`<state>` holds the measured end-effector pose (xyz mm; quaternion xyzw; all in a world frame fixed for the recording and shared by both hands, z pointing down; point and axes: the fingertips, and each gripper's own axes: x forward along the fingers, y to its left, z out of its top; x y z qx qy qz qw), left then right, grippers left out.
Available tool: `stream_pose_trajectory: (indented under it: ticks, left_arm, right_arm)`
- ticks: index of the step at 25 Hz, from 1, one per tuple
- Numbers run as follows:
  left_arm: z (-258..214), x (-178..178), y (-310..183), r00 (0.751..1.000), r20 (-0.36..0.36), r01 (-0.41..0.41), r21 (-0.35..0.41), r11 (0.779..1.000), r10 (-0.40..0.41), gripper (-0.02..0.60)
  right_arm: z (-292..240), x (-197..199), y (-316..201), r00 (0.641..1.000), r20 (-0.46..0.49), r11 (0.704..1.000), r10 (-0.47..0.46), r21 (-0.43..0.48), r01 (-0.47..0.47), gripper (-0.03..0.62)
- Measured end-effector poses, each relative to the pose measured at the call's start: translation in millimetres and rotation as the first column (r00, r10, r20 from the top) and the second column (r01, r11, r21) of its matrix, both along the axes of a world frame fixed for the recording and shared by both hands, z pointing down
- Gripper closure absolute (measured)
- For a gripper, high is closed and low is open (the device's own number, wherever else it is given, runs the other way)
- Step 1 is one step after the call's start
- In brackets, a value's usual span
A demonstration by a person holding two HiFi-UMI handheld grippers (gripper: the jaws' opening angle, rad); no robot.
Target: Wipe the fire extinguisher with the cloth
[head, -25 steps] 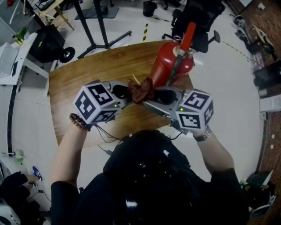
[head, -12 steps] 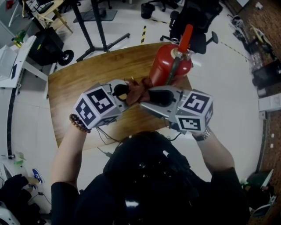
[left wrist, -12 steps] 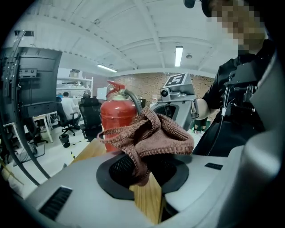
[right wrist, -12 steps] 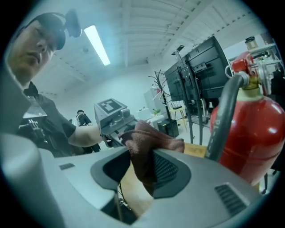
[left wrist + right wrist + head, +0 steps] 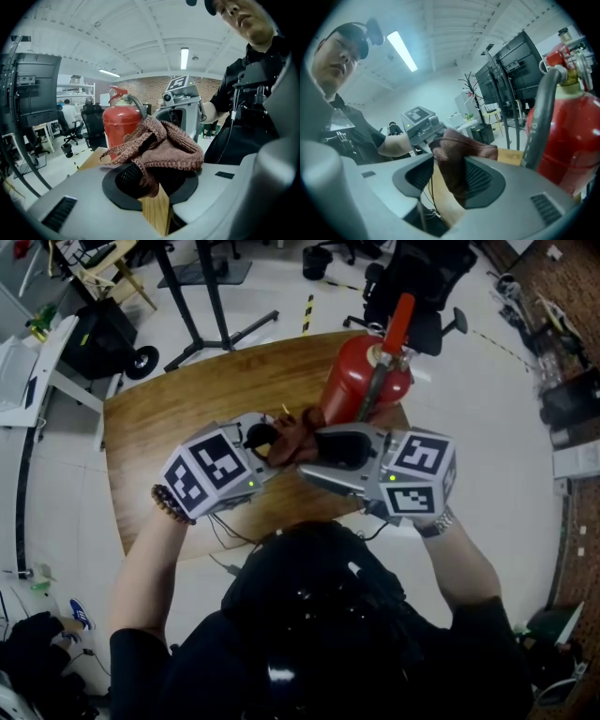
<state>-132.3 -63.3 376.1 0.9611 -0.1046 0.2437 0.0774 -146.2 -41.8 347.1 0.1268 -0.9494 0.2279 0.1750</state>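
Observation:
The red fire extinguisher (image 5: 352, 381) stands upright at the far right of the round wooden table (image 5: 178, 409), its black hose and red handle on top. It also shows behind the jaws in the left gripper view (image 5: 119, 126) and at the right of the right gripper view (image 5: 576, 136). A reddish-brown knitted cloth (image 5: 289, 439) is bunched between the two grippers, just in front of the extinguisher. My left gripper (image 5: 152, 187) has just been opening; the cloth (image 5: 164, 147) lies draped over its jaws, one fold hanging into the gap. My right gripper (image 5: 445, 183) has also just been opening; the cloth (image 5: 457, 159) hangs against one pad only.
An office chair (image 5: 417, 287) stands behind the table's far edge, and a black stand's legs (image 5: 220, 324) spread on the floor at the back left. A white desk (image 5: 37, 362) and a black wheeled case (image 5: 103, 334) are at the left.
Both grippers' jaws have opened round the cloth. The left gripper has rolled a little, and the cloth has bunched up and shifted slightly left. The extinguisher has not moved.

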Motion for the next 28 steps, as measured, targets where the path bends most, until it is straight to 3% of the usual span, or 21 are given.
stream_pose_trajectory:
  ticks: [2,7,15,22,28]
  left_arm:
    - [-1,-2,-5,0.999,-0.02,0.027,-0.024,0.999,-0.028,0.546]
    - [-13,-15,-26,0.992,-0.043,0.123,0.031,0.992,-0.122,0.551]
    - [-32,-18,-66,0.97,-0.052,0.241,0.121,0.963,-0.237,0.551]
    - [-51,6,-92,0.973,-0.085,0.225,0.188,0.956,-0.213,0.551]
    - [-45,29,-102,0.984,-0.058,0.179,0.198,0.964,-0.17,0.551]
  right_arm:
    - [-2,1,-2,1.0,-0.009,1.0,0.016,0.021,-0.016,0.353]
    - [-11,7,-5,0.997,-0.028,0.994,0.067,0.084,-0.065,0.353]
    - [-11,28,3,0.992,-0.043,0.99,0.117,0.079,-0.113,0.353]
    - [-11,46,8,0.986,-0.058,0.986,0.155,0.068,-0.151,0.353]
    - [-5,69,9,0.975,-0.078,0.977,0.209,0.051,-0.206,0.353]
